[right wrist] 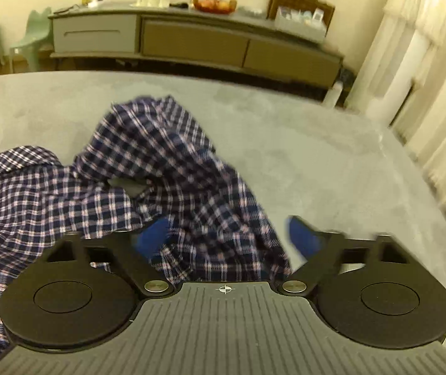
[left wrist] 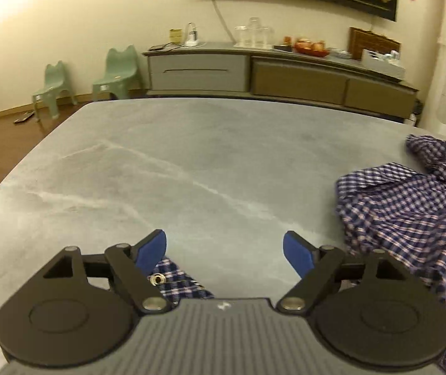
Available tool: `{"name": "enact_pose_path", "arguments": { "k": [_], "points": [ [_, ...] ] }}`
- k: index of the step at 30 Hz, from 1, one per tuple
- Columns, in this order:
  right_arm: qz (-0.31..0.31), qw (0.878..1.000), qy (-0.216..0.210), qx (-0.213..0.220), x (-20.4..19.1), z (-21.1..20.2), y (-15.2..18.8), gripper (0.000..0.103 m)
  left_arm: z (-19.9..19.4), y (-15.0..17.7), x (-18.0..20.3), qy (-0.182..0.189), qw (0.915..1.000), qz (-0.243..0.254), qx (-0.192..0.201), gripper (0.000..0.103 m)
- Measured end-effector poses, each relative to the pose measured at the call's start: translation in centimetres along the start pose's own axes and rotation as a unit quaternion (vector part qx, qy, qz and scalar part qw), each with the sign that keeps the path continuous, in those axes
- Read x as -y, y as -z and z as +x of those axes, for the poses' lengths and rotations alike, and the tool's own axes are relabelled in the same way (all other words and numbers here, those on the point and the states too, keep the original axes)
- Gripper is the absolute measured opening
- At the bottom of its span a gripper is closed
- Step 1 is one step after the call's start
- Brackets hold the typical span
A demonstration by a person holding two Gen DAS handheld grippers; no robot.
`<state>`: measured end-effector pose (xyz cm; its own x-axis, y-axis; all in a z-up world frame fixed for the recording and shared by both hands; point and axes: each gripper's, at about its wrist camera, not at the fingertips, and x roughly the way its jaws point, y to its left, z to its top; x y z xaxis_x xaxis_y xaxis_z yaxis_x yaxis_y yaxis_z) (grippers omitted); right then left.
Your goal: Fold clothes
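Both spread — left gripper [left wrist: 224,251] empty, right gripper [right wrist: 229,237] straddling the crumpled plaid shirt [right wrist: 148,168] — closing here risks bunching several layers.

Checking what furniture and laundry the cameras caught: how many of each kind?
Blue-and-white checked fabric shirt: 1
Grey marbled table: 1
Small green plastic chairs: 2
Long grey-and-brown sideboard: 1
Total: 5

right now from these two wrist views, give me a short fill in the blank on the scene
1. The checked shirt lies crumpled on a ____ table.
2. The pads of the left gripper are ____ in colour.
3. Two green ____ stand by the wall in the left wrist view.

Missing words: grey; blue; chairs
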<state>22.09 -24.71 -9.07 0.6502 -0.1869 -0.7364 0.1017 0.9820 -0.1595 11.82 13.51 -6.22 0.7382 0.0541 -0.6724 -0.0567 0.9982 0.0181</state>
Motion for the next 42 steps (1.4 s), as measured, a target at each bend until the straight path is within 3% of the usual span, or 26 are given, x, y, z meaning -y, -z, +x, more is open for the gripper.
{"name": "enact_pose_path", "arguments": {
  "k": [1,3,8,15,17,19,20,23,24,26,29,30,31,32,33,34,36,39,41,42],
  "points": [
    [0.008,1.0,-0.009,-0.008,0.4,0.4,0.1,0.035,0.2,0.0,-0.2,-0.003,1.0,-0.004,-0.002,0.085],
    [0.017,1.0,-0.022,-0.012,1.2,0.7,0.0,0.015,0.5,-0.1,-0.7,-0.006,0.9998,-0.014,-0.009,0.086],
    [0.066,0.997,-0.013,0.023,4.3,-1.3,-0.8,0.009,1.2,-0.2,-1.8,-0.012,0.9987,-0.04,-0.03,0.086],
    [0.069,0.995,0.057,0.046,7.0,-5.2,0.5,0.008,1.3,-0.1,-2.4,0.004,0.9969,-0.065,-0.045,0.088],
    [0.046,0.997,0.054,0.024,6.9,-5.6,1.1,0.019,1.1,-0.1,-2.5,0.067,0.9935,-0.076,-0.051,0.094],
    [0.013,0.999,0.031,0.004,6.7,-5.8,2.2,0.051,1.3,-0.4,-2.1,0.131,0.9861,-0.082,-0.062,0.097],
    [0.013,0.999,0.032,0.015,6.8,-6.0,2.4,0.059,1.5,-0.9,-1.4,0.149,0.9834,-0.077,-0.069,0.097],
    [0.018,0.998,0.018,0.059,6.8,-6.4,1.5,0.078,2.2,-2.8,1.3,0.163,0.9829,-0.051,-0.068,0.099],
    [0.019,0.997,0.008,0.07,6.9,-6.1,0.9,0.092,2.5,-3.5,2.3,0.161,0.9841,-0.041,-0.063,0.103],
    [0.017,0.996,-0.011,0.086,6.9,-5.1,-0.3,0.096,4.2,-4.9,4.6,0.161,0.9837,-0.019,-0.078,0.103],
    [-0.012,0.998,-0.03,0.046,5.8,-1.7,-1.1,0.094,6.7,-5.6,7.9,0.159,0.9809,0.013,-0.112,0.103],
    [-0.017,0.999,-0.039,0.029,5.7,-0.4,-1.2,0.077,7.4,-5.5,9.0,0.157,0.9797,0.034,-0.12,0.099],
    [-0.016,0.999,-0.047,0.009,5.9,0.6,-1.2,0.04,7.9,-5.3,10.0,0.154,0.9782,0.057,-0.127,0.075],
    [-0.015,0.998,-0.055,-0.011,6.2,1.6,-1.2,0.019,8.0,-5.0,10.9,0.142,0.9791,0.085,-0.118,0.069],
    [-0.008,0.998,-0.06,-0.022,6.7,2.2,-1.2,0.006,7.9,-4.8,11.8,0.126,0.98,0.115,-0.103,0.032],
    [0.015,0.998,-0.057,-0.01,7.8,2.0,-1.4,0.004,7.7,-4.8,11.9,0.124,0.9805,0.117,-0.098,0.003],
    [0.091,0.994,-0.054,0.034,11.6,-0.2,-1.7,0.003,6.5,-5.2,11.5,0.128,0.9832,0.102,-0.08,0.001],
    [0.207,0.972,-0.057,0.092,18.5,-5.3,0.4,0.003,3.0,-5.4,10.2,0.141,0.9855,0.089,-0.031,0.001],
    [0.225,0.971,-0.037,0.077,21.7,-7.4,3.7,0.006,0.5,-4.5,9.3,0.166,0.9814,0.096,-0.019,0.001],
    [0.188,0.981,-0.009,0.039,22.2,-7.4,5.5,0.02,-0.5,-3.7,9.0,0.177,0.9789,0.101,-0.019,0.001]
  ]
}}
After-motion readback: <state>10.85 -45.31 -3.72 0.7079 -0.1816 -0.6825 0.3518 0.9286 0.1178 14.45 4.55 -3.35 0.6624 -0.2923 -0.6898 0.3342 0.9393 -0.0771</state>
